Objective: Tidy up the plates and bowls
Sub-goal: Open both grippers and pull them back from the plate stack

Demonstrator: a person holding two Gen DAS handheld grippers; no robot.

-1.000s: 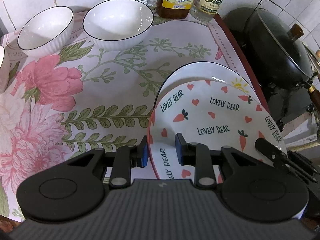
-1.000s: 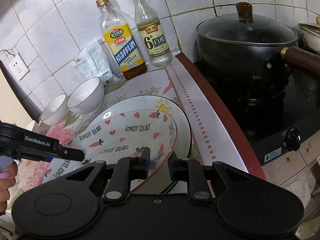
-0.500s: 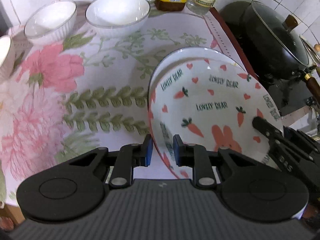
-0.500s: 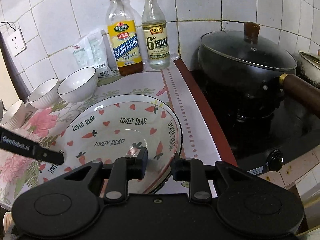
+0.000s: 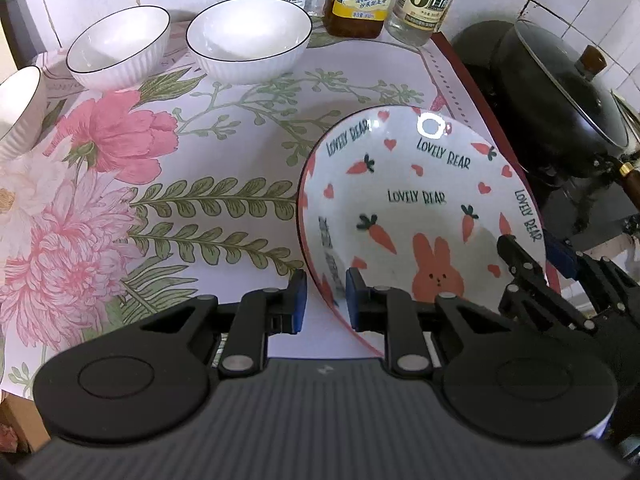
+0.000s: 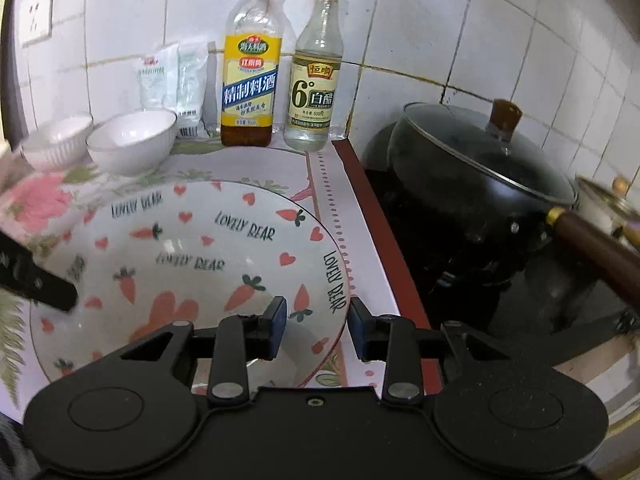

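The left gripper (image 5: 326,304) is clamped on the near-left rim of the carrot-and-bunny "Lovely Bear" plate (image 5: 420,200), which sits at the right end of the floral tablecloth (image 5: 160,200) just beside the stove's black lidded wok (image 5: 560,92). On the plate's other side the right gripper (image 6: 316,330) has its jaws opening, the rim between its blue pads but no longer pinched. At the back, two white ribbed bowls (image 5: 248,38) wait side by side by the cooking-wine bottle (image 6: 250,80) and the white vinegar bottle (image 6: 316,80).
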